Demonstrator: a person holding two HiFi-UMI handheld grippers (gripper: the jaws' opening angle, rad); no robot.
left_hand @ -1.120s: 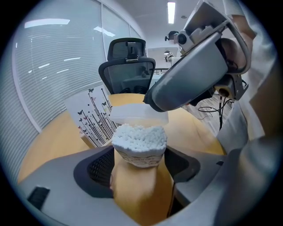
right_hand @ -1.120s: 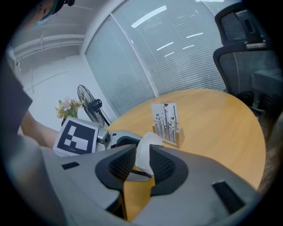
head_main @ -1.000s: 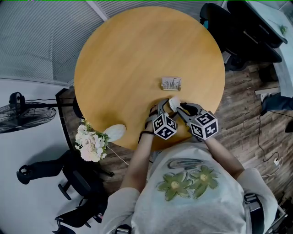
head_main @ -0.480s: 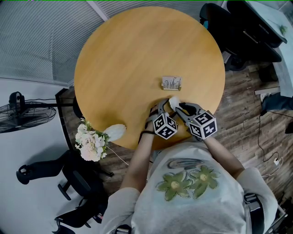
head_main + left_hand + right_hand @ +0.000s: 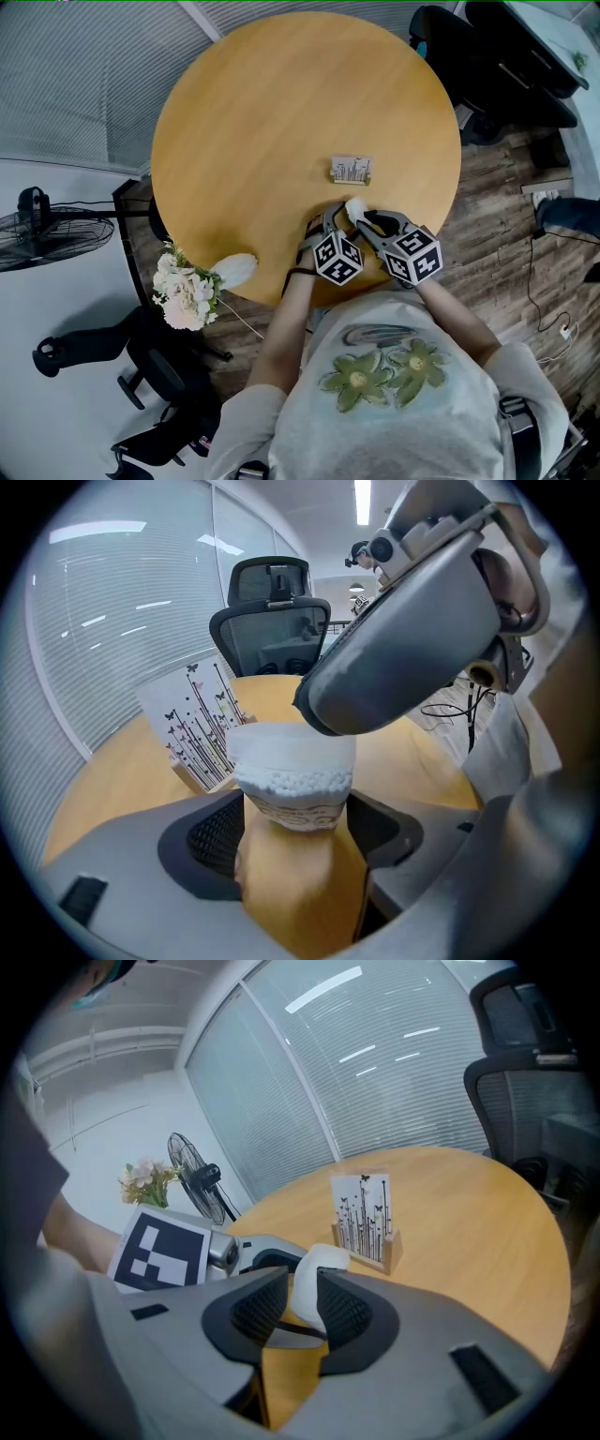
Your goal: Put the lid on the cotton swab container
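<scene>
Near the round wooden table's (image 5: 272,112) front edge, the cotton swab container (image 5: 292,803) stands upright between the pads of my left gripper (image 5: 295,832), which is shut on its lower part. The white swab heads show through its wall. A translucent white lid (image 5: 291,747) sits over the container's top. My right gripper (image 5: 302,1302) comes in from above and to the right and is shut on that lid (image 5: 317,1267), pinching its edge. In the head view both grippers (image 5: 330,228) (image 5: 366,223) meet at the white container (image 5: 355,208).
A small wooden holder with a printed card (image 5: 351,171) stands on the table just beyond the grippers. A bunch of white flowers (image 5: 187,292) sits off the table's left front edge, a floor fan (image 5: 37,225) further left. Office chairs (image 5: 487,56) stand at the far right.
</scene>
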